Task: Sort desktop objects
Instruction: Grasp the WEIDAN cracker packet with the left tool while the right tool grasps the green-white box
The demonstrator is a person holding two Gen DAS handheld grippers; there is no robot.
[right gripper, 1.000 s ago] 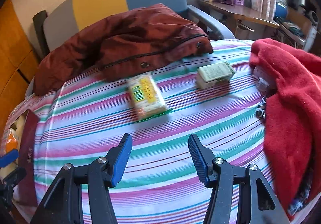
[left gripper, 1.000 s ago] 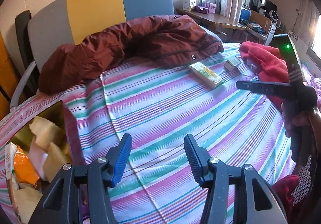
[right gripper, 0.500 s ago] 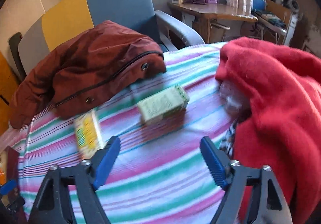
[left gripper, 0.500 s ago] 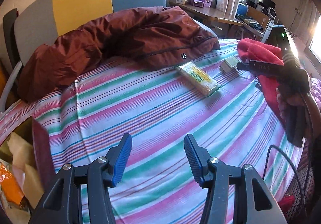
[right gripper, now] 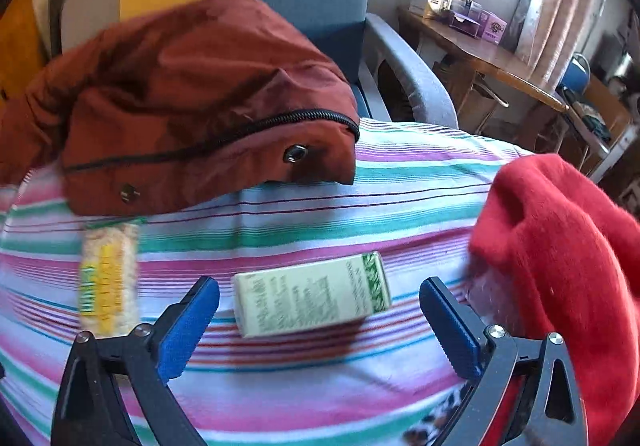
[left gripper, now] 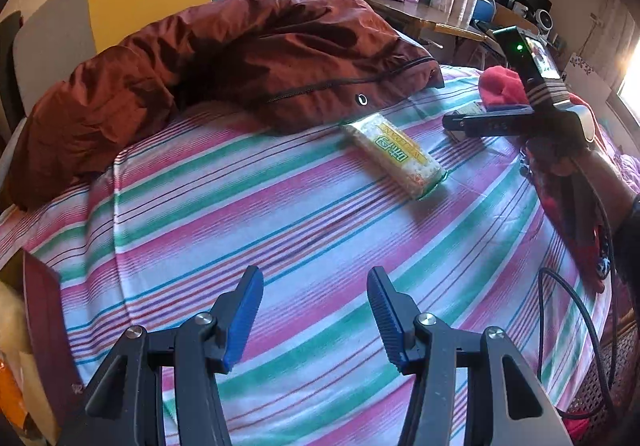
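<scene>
Striped cloth (left gripper: 280, 214) over a rounded top, pink, teal and white bands, lightly creased; rust jacket (left gripper: 248, 58) heaped at the far edge, red fleece (right gripper: 560, 246) bunched on the right.

Right gripper (right gripper: 320, 320) low over the cloth, jaws spread wide and holding nothing, blue ribbed pads either side of the green box (right gripper: 312, 300). Box lying flat, between the pads but not touching either, just beside the fleece. Packet (left gripper: 394, 154) well to its left, near the jacket hem, blurred in the right view. Left gripper (left gripper: 316, 310) back over bare cloth, jaws parted, nothing between them; open container (left gripper: 36, 326) at the lower left edge, probably the sorting bin.

Risks, as judged: thin card, so a hard squeeze could crush the box; a pad dragging the loose cloth could slide the box away or pinch a fold along with it; right pad close enough to the fleece to snag its nap. Packet glossy and soft-sided, likely to slip under a light grip.
</scene>
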